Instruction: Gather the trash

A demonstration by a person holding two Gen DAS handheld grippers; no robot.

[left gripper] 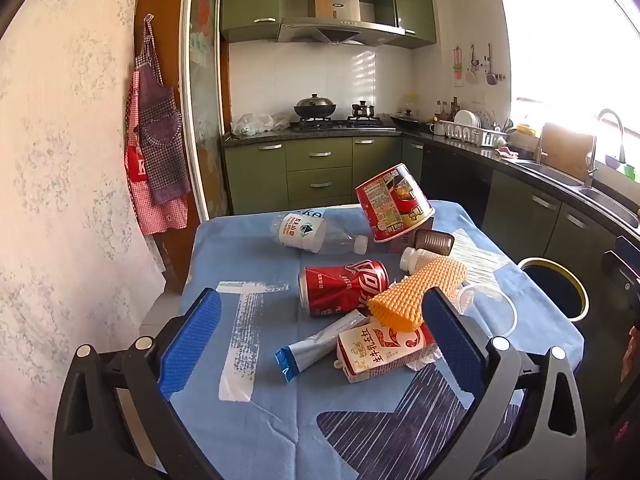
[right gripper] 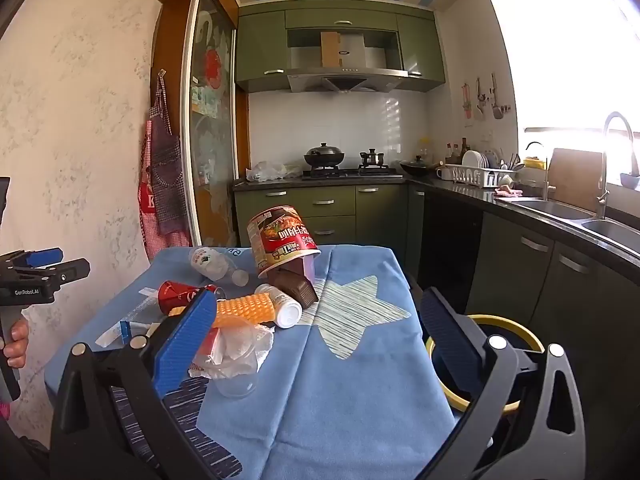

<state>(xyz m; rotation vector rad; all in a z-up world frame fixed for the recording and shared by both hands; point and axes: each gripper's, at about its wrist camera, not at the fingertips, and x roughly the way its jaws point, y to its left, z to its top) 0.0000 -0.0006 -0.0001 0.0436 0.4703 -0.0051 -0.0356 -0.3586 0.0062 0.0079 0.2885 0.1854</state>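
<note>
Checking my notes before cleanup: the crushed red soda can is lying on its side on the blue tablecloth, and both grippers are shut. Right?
Not quite. The crushed red soda can does lie on the blue tablecloth, but the left gripper and right gripper are open, as each wrist view shows.

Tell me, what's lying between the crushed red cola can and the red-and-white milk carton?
An orange bumpy foam sleeve and a silver-blue foil sachet lie between the can and carton, in the left wrist view.

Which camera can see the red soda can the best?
The left wrist view. There the dented red soda can lies on its side in plain sight, its white lettering showing and only a corner behind the orange foam net. In the right wrist view the can is small and partly hidden behind a blue gripper finger.
</note>
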